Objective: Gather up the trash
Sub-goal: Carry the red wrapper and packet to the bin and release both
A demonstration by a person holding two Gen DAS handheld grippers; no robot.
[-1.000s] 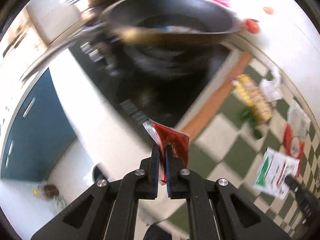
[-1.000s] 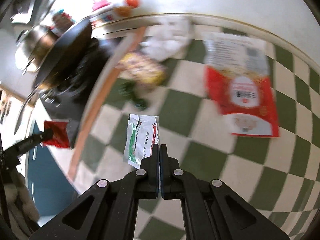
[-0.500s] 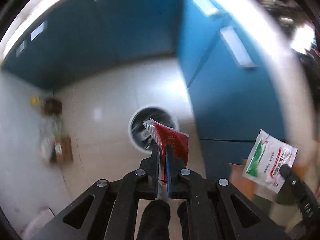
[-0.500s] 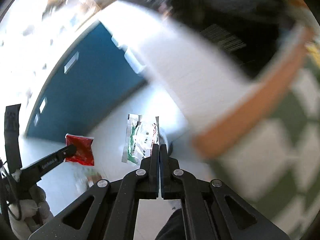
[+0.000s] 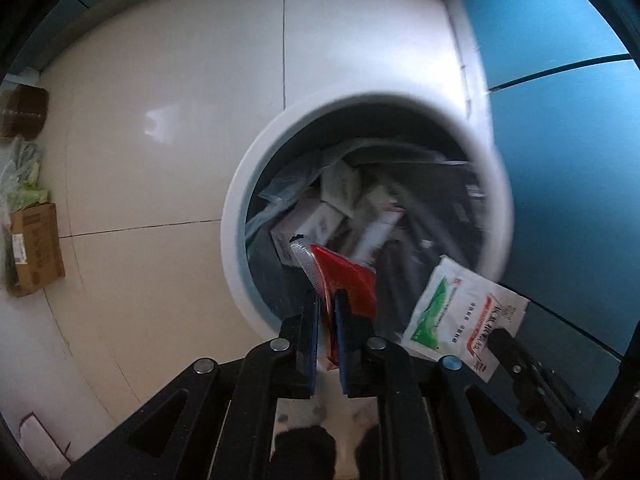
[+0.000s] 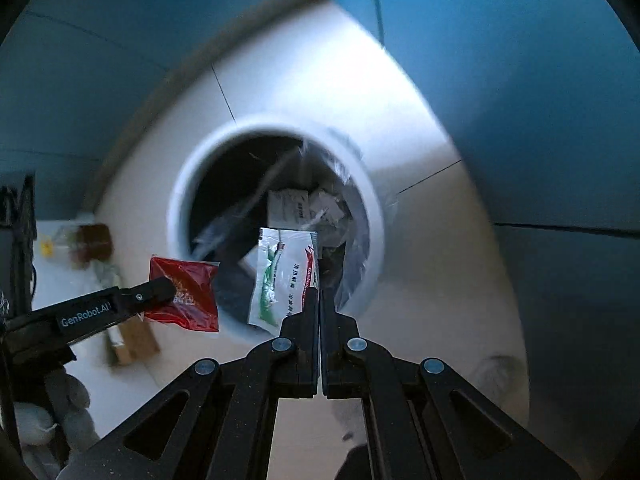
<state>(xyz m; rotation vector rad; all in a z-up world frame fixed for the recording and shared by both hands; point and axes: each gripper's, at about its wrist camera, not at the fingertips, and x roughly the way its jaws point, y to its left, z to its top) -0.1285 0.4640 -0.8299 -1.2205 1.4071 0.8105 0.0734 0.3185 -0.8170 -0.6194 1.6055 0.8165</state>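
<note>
My left gripper [image 5: 328, 300] is shut on a red sauce packet [image 5: 348, 280] and holds it over the near rim of a round white trash bin [image 5: 240, 208]. My right gripper [image 6: 320, 300] is shut on a white packet with green and red print [image 6: 284, 276], also above the bin [image 6: 178, 200]. The bin is lined with a dark bag and holds several cartons and wrappers. The white packet [image 5: 464, 316] shows at the right in the left wrist view. The red packet [image 6: 186, 294] and left gripper [image 6: 164, 290] show at the left in the right wrist view.
The bin stands on a pale tiled floor [image 5: 160, 140] beside blue cabinet doors [image 5: 568, 160]. Cardboard boxes [image 5: 34, 252] and a bag of greens [image 5: 20, 176] lie at the left on the floor.
Both grippers have swung from the counter down to the floor bin and come close above it, each still holding its packet. The bin now fills the view.
</note>
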